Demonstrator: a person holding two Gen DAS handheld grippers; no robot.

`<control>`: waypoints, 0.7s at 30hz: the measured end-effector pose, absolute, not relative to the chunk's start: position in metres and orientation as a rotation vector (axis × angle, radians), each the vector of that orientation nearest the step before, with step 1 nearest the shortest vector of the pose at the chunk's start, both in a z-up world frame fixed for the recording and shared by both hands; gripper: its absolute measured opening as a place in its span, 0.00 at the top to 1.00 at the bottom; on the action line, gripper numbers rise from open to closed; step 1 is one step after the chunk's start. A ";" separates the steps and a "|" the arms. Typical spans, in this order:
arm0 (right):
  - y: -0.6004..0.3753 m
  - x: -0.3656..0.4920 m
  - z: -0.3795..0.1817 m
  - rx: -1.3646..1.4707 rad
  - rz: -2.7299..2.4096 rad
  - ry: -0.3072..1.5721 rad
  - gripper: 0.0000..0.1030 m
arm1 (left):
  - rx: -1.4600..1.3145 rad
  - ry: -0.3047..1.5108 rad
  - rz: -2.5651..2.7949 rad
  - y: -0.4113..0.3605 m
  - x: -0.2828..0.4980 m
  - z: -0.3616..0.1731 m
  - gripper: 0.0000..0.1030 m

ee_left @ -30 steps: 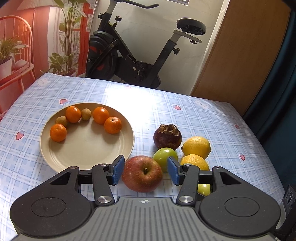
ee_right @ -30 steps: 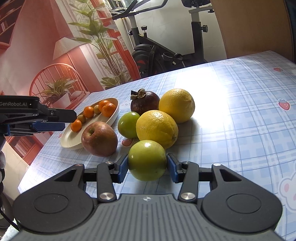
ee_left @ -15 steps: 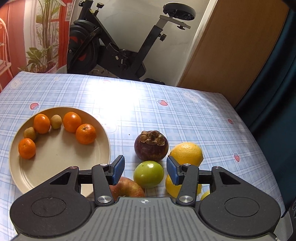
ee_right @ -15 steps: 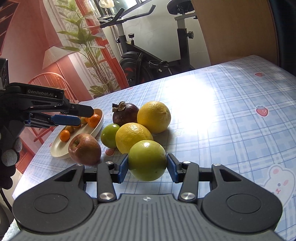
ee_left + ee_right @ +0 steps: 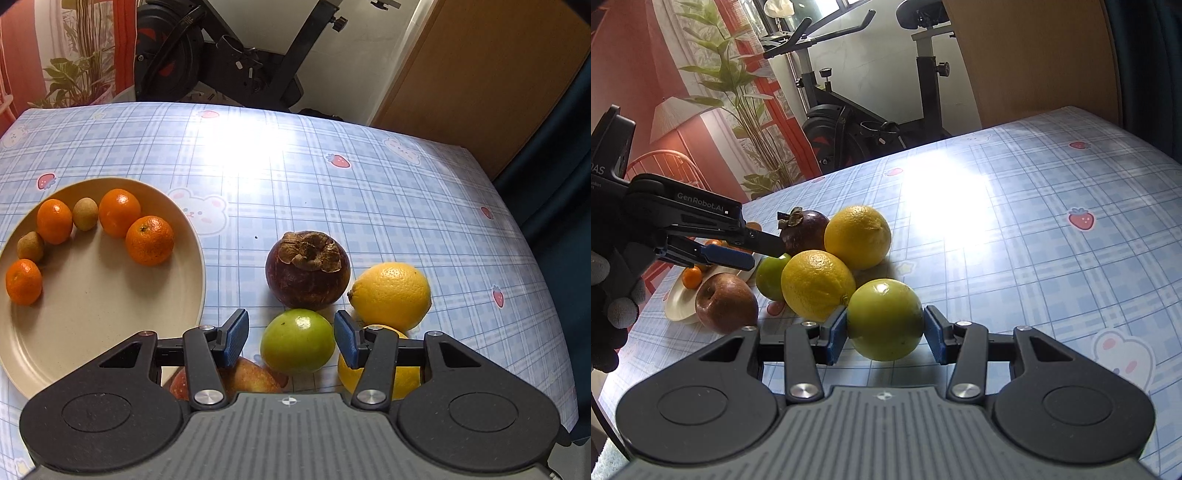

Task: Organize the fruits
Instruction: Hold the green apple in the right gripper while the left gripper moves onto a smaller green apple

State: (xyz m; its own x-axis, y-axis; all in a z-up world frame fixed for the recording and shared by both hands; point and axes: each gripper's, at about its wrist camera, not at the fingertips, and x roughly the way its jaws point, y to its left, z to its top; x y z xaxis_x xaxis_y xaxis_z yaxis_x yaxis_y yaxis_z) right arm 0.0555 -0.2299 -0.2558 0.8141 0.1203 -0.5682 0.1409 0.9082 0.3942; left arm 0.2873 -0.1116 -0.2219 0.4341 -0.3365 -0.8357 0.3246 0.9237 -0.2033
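My left gripper (image 5: 291,339) hovers open over a small green apple (image 5: 297,341), its blue pads clear of the fruit on both sides. A red apple (image 5: 251,380) lies partly under its left finger and a lemon (image 5: 380,369) under its right. Beyond them sit a mangosteen (image 5: 307,269) and a second lemon (image 5: 391,295). At the left, a beige plate (image 5: 110,332) holds several tangerines and two small brown fruits. My right gripper (image 5: 885,334) is shut on a larger green apple (image 5: 884,319) low over the tablecloth. The right wrist view shows the left gripper (image 5: 753,251) above the fruit pile.
A gloved hand (image 5: 613,295) holds the left gripper. The checked blue tablecloth (image 5: 332,192) stretches bare beyond the fruit. An exercise bike (image 5: 221,62) stands behind the table. A wooden door (image 5: 480,74) and the table's right edge (image 5: 546,295) bound the far side.
My left gripper has shifted right and tipped downward, from over the red apple to over the small green apple. The right gripper keeps its hold on the larger green apple.
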 end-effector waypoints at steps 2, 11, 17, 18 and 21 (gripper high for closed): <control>-0.230 0.057 -0.256 0.440 -0.005 0.624 0.54 | -0.006 1.051 -0.402 -0.113 0.290 -0.223 0.46; -0.233 0.060 -0.259 0.448 -0.001 0.638 0.54 | 0.030 1.071 -0.419 -0.125 0.290 -0.228 0.44; -0.234 0.062 -0.259 0.449 -0.001 0.638 0.54 | 0.037 1.068 -0.416 -0.126 0.290 -0.230 0.43; -0.234 0.062 -0.259 0.449 -0.001 0.638 0.54 | 0.037 1.070 -0.415 -0.126 0.291 -0.230 0.43; -0.233 0.062 -0.260 0.451 0.000 0.639 0.54 | 0.036 1.078 -0.414 -0.128 0.293 -0.232 0.42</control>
State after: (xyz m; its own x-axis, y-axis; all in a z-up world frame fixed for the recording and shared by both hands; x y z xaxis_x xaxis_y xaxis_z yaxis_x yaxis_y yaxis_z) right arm 0.0620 -0.2333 -0.2595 0.8061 0.1372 -0.5756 0.1368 0.9032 0.4068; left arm 0.2925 -0.1277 -0.2322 0.4044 -0.3105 -0.8603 0.3455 0.9228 -0.1706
